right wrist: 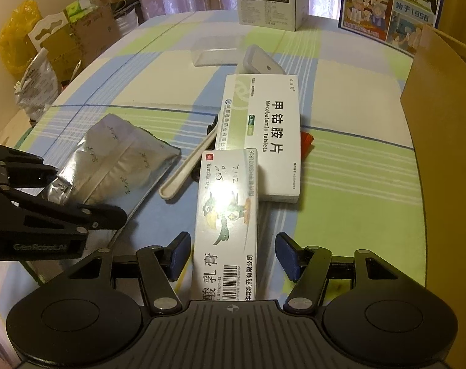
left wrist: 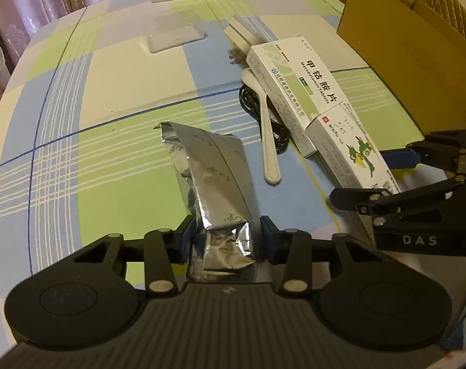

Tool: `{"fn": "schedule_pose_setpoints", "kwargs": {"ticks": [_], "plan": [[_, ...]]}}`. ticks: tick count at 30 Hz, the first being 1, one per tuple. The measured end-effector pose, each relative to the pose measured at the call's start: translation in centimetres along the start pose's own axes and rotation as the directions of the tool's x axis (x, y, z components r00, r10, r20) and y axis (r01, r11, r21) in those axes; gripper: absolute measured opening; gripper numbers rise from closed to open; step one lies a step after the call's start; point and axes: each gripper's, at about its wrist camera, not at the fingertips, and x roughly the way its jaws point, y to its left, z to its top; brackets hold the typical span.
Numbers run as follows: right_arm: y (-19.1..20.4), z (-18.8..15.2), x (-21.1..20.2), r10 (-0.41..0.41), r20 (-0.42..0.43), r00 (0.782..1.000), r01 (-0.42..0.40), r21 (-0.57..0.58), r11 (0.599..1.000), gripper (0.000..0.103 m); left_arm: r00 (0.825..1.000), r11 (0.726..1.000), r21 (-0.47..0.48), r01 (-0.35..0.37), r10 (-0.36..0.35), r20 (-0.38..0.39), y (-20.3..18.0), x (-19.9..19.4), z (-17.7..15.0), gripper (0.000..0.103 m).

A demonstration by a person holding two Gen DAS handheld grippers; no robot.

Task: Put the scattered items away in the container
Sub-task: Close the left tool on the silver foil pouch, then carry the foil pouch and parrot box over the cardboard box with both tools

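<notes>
Foil pouch and ointment carton, each lying between a gripper's jaws on the checked tablecloth [left wrist: 110,70].

Crumpled silver foil pouch [left wrist: 214,184]: near end between the left gripper [left wrist: 227,233] pads, which appear to press its sides, though the crinkled foil makes contact hard to confirm. Long white ointment carton [right wrist: 227,215]: between the right gripper [right wrist: 233,255] pads, jaws moderately wide, a gap on each side, untouched. Its far end overlaps the Mecobalamin Tablets box [right wrist: 263,135]. White spoon [left wrist: 268,129] between pouch and boxes, over a coiled black cable [left wrist: 254,104]. Left view alone shows the white plug adapter [left wrist: 237,38]; right view alone a red scrap [right wrist: 306,144] beside the tablets box. Cardboard box [left wrist: 396,46] at far right.
</notes>
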Motion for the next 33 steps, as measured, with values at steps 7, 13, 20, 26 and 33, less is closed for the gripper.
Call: {"fn": "schedule_pose_setpoints", "kwargs": {"ticks": [7, 13, 20, 26, 33], "plan": [[0.4, 0.1, 0.1, 0.005, -0.004, 1.0, -0.005, -0.01, 1.0, 0.059, 0.997, 0.998, -0.02, 0.06, -0.061, -0.042, 1.0, 0.1, 0.4, 0.044], [0.3, 0.1, 0.4, 0.006, -0.012, 1.0, -0.006, -0.016, 1.0, 0.059, 0.994, 0.998, 0.005, 0.063, -0.062, -0.093, 1.0, 1.1, 1.2, 0.046], [0.1, 0.3, 0.4, 0.003, -0.012, 1.0, -0.003, -0.009, 1.0, 0.05, 0.994, 0.998, 0.037, 0.054, -0.05, -0.095, 0.8, 1.2, 1.2, 0.042], [0.2, 0.4, 0.1, 0.009, -0.008, 1.0, -0.009, -0.014, 1.0, 0.036, 0.997, 0.998, 0.027, 0.047, -0.046, -0.063, 0.9, 0.8, 1.2, 0.035], [0.3, 0.7, -0.7, 0.004, 0.045, 0.999, -0.004, -0.002, 1.0, 0.036, 0.999, 0.999, -0.007, 0.051, -0.051, -0.004, 1.4, -0.6, 1.2, 0.035]]}}
